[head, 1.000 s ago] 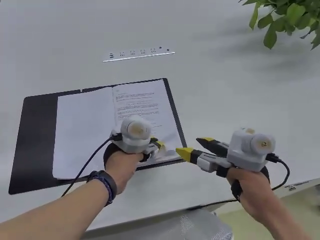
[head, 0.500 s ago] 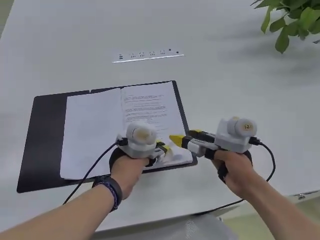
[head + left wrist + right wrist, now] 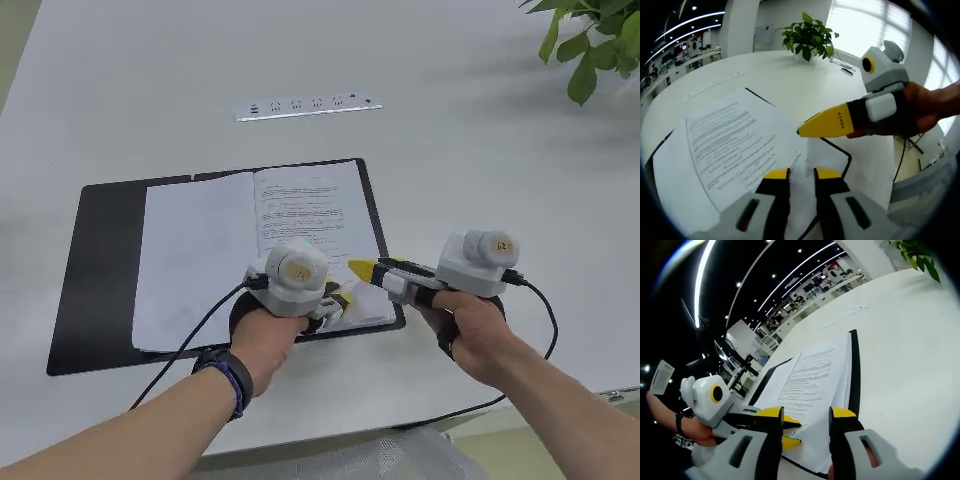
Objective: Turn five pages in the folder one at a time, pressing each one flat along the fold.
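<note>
- the white table spreads across the head view. the black folder lies open on it in the left and centre of the frame, with its left cover bare.
- just right of that bare cover, a blank page lies flat.
- right of the fold, the printed page lies face up, and its lower right corner is lifted a little.
- at upper centre, above the folder, a power strip lies on the table.
- the left gripper is at the lower right corner of the printed page. a dark wristband sits on the wrist behind it, lower in the frame.
- in the left gripper view, its jaws stand narrow, with a slim gap between the yellow tips. the raised paper edge lies in that gap, but i cannot tell whether the pads bite the paper.
- the right gripper is just to the right and points left across the folder's right edge. its yellow tip is near the left gripper but apart from it.
- in the right gripper view, its jaws stand wider apart than the left's. the printed page and the folder's dark edge show beyond the gap.
- a leafy plant fills the upper right corner, well apart from the folder.
</note>
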Available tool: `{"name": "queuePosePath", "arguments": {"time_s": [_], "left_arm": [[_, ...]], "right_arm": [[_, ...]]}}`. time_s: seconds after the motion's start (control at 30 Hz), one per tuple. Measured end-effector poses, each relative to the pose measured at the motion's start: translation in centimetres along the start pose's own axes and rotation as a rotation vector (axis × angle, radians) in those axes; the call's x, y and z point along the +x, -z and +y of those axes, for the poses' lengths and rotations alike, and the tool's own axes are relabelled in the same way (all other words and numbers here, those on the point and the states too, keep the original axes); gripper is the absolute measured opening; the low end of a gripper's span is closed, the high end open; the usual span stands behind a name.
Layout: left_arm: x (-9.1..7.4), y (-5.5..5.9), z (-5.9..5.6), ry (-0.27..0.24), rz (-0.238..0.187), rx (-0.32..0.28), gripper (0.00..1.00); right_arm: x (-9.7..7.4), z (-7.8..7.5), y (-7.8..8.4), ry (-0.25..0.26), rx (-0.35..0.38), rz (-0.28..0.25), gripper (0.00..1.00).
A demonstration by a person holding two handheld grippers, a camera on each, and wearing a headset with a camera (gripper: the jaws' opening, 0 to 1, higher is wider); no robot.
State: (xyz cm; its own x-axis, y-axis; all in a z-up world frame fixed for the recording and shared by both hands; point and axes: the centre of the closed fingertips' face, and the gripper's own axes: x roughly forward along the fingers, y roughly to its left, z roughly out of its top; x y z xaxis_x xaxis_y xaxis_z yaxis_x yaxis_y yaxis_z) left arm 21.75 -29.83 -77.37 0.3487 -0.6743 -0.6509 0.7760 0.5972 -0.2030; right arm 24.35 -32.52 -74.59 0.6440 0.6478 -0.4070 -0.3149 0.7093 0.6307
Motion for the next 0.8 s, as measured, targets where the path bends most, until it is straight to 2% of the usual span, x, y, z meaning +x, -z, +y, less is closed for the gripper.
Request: {"name": "queuePosePath", "arguments": {"time_s": [0.2, 0.37, 0.47, 0.57, 0.7, 0.8], "left_arm": [[-0.7, -0.4, -0.4, 0.013, -0.014, -0.003, 0.28], [-1.8, -0.6, -0.8, 0.005, -0.013, 0.047, 0.40], [-2.4, -0.6, -1.2, 0.008, -0.019, 0.072, 0.43], [-3.1, -0.4, -1.2, 0.007, -0.017, 0.075, 0.47], [-4.2, -0.6, -0.5, -0.018, -0.038, 0.057, 0.48], [-5.0, -0.7, -0.1, -0.030, -0.047, 0.058, 0.49]], "right_arm": [[-0.7, 0.3, 0.5, -0.014, 0.018, -0.002, 0.20], [-1.2, 0.9, 1.1, -0.031, 0.035, -0.009, 0.09], [-1.2, 1.3, 1.4, -0.037, 0.039, -0.016, 0.01], [-1.3, 1.6, 1.4, -0.035, 0.048, -0.028, 0.00], [-1.5, 2.1, 0.8, -0.046, 0.075, -0.071, 0.00], [-1.4, 2.4, 0.7, -0.045, 0.070, -0.075, 0.00]]}}
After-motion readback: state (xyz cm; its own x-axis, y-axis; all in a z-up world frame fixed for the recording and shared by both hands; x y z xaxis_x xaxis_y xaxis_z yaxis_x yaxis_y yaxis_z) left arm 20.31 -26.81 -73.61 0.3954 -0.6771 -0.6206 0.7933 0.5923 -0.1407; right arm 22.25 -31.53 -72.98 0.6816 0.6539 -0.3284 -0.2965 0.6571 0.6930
